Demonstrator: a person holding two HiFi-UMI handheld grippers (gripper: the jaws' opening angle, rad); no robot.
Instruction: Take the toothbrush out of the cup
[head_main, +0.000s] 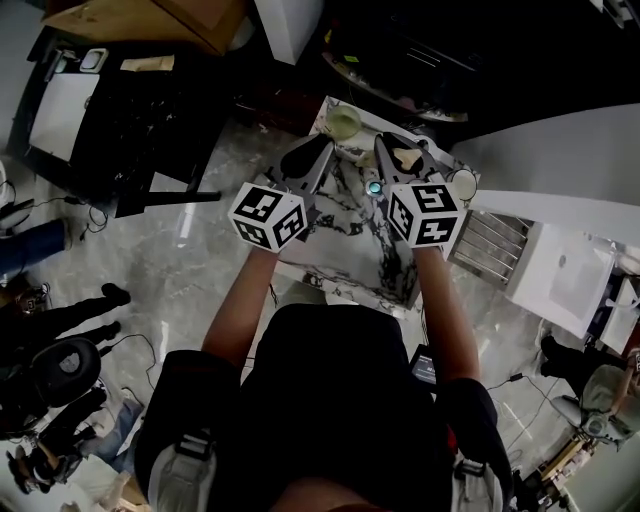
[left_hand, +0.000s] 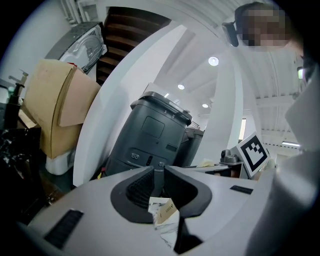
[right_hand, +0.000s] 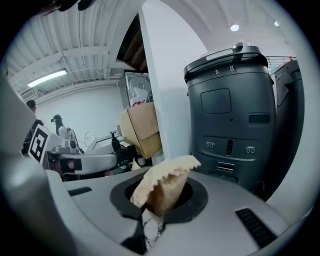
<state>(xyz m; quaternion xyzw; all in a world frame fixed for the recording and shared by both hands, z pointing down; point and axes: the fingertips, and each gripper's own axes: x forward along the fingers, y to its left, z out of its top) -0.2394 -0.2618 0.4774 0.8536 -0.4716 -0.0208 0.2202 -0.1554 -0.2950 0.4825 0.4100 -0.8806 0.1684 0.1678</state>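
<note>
At the tabletop's (head_main: 345, 215) far edge: greenish cup (head_main: 345, 122), toothbrush not discernible. Left claw (left_hand: 158, 173) barely parted, empty; right claw (right_hand: 161, 202) clamps a tan saw-edged scrap (right_hand: 165, 180). Removal apparently not begun — unconfirmed.

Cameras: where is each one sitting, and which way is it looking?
Head view: on the person's head, looking steeply down at both arms, the left gripper, the right gripper and the marble table.
Left gripper view: on the left gripper, looking along its jaws, barely apart, at a grey bin.
Right gripper view: on the right gripper, whose jaws pinch a beige wavy-edged thing.
Shared: both gripper views face that bin.
</note>
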